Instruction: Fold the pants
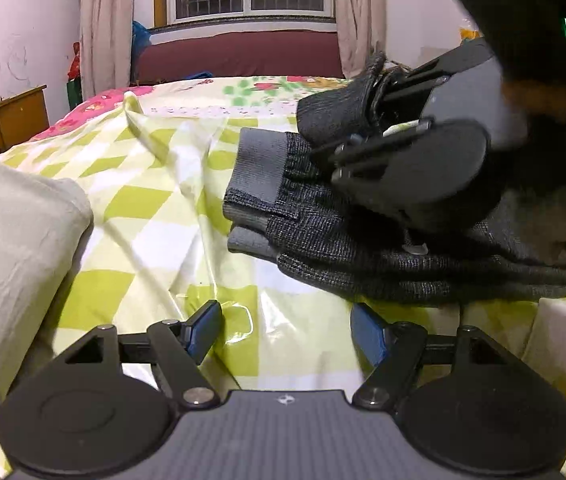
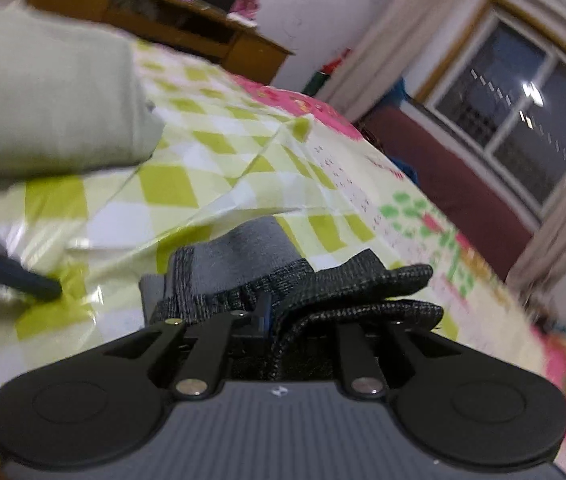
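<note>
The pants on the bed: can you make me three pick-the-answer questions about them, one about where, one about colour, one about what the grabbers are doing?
1. Where do the pants lie?
A. On the wooden desk
B. On the green-checked bed cover
C. On the windowsill

2. What colour are the pants' cuffs?
A. Pink
B. Yellow
C. Lighter grey

3. What is the left gripper doing?
A. Open, with nothing between its fingers
B. Squeezing the pants
C. Squeezing the beige folded cloth

Answers: 1 B, the dark fabric rests on the checks. 2 C, grey bands end the dark knit. 3 A, its blue pads stand apart over bare cover, while the right gripper pinches the pants.
</note>
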Motion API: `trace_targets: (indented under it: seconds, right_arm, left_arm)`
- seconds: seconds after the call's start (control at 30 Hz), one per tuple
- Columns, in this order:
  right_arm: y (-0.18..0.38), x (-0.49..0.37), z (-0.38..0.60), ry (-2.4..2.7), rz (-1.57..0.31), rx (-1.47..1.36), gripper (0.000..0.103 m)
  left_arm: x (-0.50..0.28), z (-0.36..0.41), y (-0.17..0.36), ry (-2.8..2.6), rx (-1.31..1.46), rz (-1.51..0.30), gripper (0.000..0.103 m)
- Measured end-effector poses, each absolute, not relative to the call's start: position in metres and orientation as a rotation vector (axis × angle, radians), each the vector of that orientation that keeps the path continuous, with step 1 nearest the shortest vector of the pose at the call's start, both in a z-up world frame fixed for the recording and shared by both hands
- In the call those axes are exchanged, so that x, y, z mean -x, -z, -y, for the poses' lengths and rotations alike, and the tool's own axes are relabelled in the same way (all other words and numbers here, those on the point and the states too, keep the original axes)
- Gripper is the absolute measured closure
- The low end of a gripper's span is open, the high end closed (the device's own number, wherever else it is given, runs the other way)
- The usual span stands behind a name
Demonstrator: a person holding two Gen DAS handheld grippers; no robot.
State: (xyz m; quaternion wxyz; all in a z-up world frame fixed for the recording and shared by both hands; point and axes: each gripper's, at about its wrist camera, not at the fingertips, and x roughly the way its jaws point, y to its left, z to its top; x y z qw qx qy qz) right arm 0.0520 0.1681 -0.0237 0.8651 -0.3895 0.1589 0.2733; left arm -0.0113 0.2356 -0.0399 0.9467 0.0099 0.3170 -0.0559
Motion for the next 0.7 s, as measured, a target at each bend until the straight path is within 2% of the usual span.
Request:
trace_targets:
  seconds: [0.1, 0.27, 0.43, 0.47, 0.57, 0.7]
  right_arm:
    - [0.029, -0.048, -0.172, -0.573, -0.281, 0.878, 0.088]
    - [0.024, -0.057, -0.169, -0.584, -0.307, 0.810, 0.092]
    - [0.030, -0.047, -0.175, -0.603, -0.246, 0.900, 0.092]
    - [0.032, -0.046, -0.176, -0.615, -0.250, 0.912, 0.087]
    - [0.034, -0.045, -0.178, -0.647, -0.269, 0.913, 0.060]
    - [0.023, -0.037, -0.165, -0.663, -0.264, 0.872, 0.058]
  left_arm:
    - [0.013, -0.239, 0.040, 0.104, -0.001, -0.647, 0.019]
    - [0.010, -0.246, 0.040, 0.093, 0.021, -0.651, 0.019]
    - [0.009, -0.247, 0.039, 0.084, 0.018, -0.649, 0.019]
    - [0.010, -0.247, 0.039, 0.082, 0.019, -0.649, 0.019]
    - [0.012, -0.249, 0.040, 0.076, 0.016, -0.652, 0.019]
    - [0.017, -0.252, 0.036, 0.056, -0.011, -0.649, 0.019]
